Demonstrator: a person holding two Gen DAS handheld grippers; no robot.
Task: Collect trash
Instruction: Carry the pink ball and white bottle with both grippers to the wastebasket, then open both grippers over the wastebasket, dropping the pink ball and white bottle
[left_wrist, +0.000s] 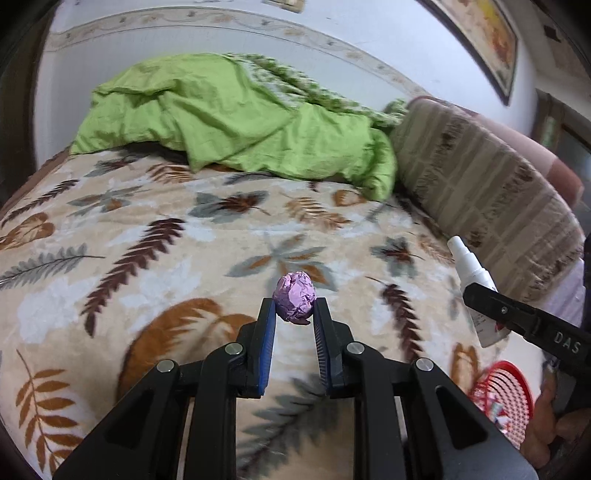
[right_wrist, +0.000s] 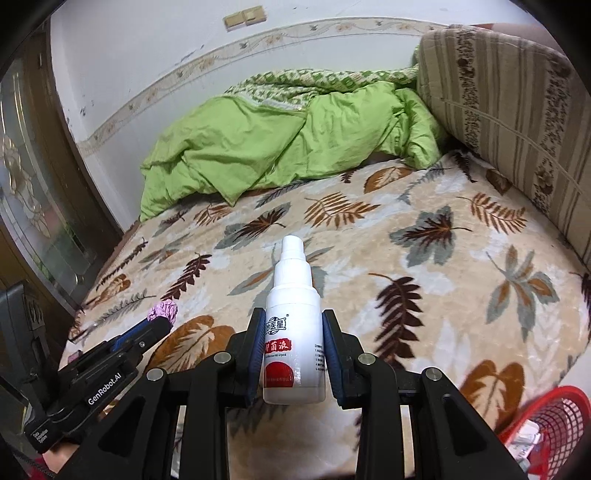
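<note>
My left gripper (left_wrist: 294, 308) is shut on a crumpled purple foil ball (left_wrist: 294, 302), held at the fingertips above the leaf-patterned bedspread (left_wrist: 155, 236). The ball also shows in the right wrist view (right_wrist: 162, 311), at the tip of the left gripper (right_wrist: 157, 325). My right gripper (right_wrist: 294, 325) is shut on a white spray bottle (right_wrist: 294, 332) with a red label, nozzle pointing away. The bottle also shows in the left wrist view (left_wrist: 474, 284), with the right gripper (left_wrist: 524, 321) at the right edge. A red mesh trash basket (left_wrist: 502, 402) sits low right, also in the right wrist view (right_wrist: 554, 428), with some scraps inside.
A crumpled green quilt (left_wrist: 236, 118) lies at the far side of the bed by the white wall. A striped brown cushion (right_wrist: 509, 122) stands along the right. A dark wooden glass door (right_wrist: 33, 177) is at the left.
</note>
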